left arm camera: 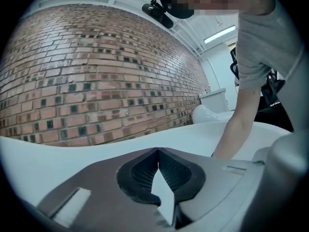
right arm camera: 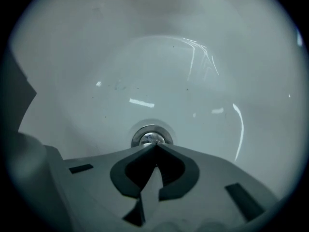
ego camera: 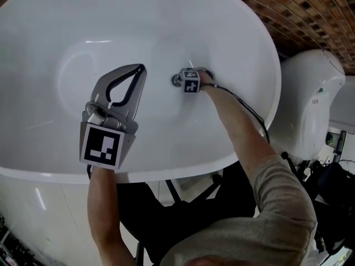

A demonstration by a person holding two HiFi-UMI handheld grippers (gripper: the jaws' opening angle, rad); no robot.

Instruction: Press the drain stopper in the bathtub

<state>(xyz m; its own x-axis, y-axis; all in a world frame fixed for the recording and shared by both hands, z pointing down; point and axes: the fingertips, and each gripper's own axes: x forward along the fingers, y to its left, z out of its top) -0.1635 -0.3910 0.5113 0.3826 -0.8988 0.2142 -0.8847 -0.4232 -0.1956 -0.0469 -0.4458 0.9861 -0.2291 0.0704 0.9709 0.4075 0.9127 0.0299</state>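
Note:
The round chrome drain stopper (right arm camera: 151,136) sits in the floor of the white bathtub (ego camera: 50,26). My right gripper (right arm camera: 155,144) points steeply down into the tub. It is shut with nothing between its jaws, and its tips are at the stopper's near edge; I cannot tell whether they touch it. In the head view the right gripper (ego camera: 181,80) partly covers the drain stopper (ego camera: 175,81). My left gripper (ego camera: 141,67) hovers above the tub's left half, shut and empty. In the left gripper view, the left gripper (left arm camera: 157,149) faces the tub's far rim.
A brick wall (left arm camera: 96,71) stands behind the tub. A white toilet (ego camera: 310,98) is to the right of the tub's rim (ego camera: 166,174). A black cable (ego camera: 249,110) runs along the right forearm. Dark gear lies on the floor at the lower right.

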